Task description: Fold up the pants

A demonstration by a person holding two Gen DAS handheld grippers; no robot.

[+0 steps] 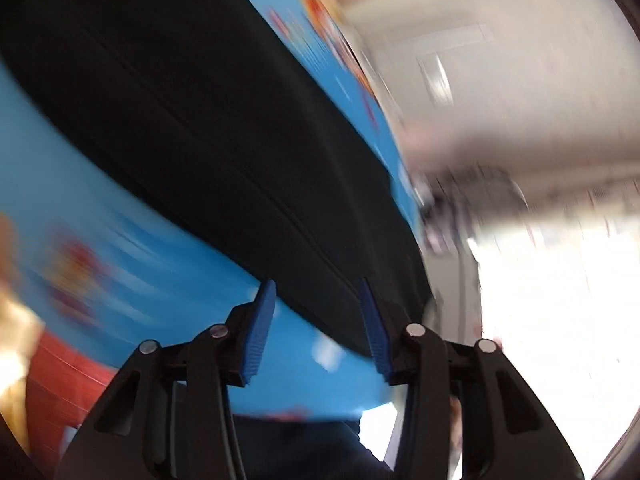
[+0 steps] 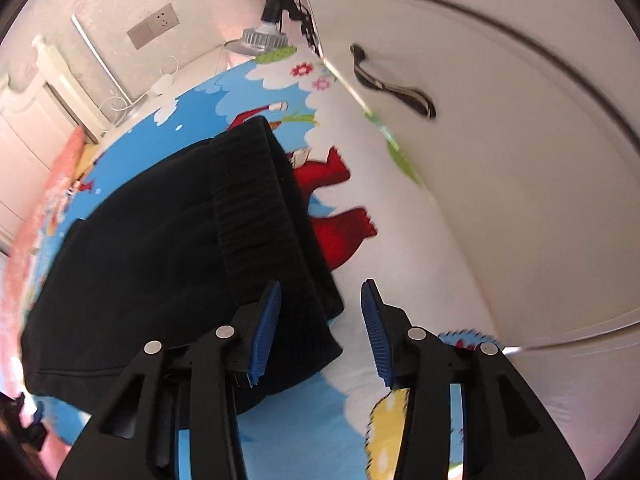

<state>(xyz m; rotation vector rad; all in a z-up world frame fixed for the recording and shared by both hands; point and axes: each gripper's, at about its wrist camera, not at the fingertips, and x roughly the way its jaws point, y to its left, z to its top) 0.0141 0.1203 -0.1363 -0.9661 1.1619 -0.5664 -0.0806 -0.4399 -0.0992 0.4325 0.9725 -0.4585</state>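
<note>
Black pants (image 2: 168,248) lie folded on a blue cartoon-print sheet (image 2: 304,440), the ribbed waistband (image 2: 248,200) on top toward the right. My right gripper (image 2: 320,320) is open and empty, hovering over the near right corner of the pants; its left finger is above the fabric and its right finger above the sheet. In the blurred left wrist view the pants (image 1: 192,128) stretch diagonally across the sheet (image 1: 100,240). My left gripper (image 1: 316,320) is open and empty just over the pants' near edge.
A white cabinet door with a dark handle (image 2: 392,84) rises at the right of the sheet. A wall with a socket plate (image 2: 154,26), a lamp (image 2: 264,36) and white cables stands beyond. A pink bed edge (image 2: 44,208) runs at the left.
</note>
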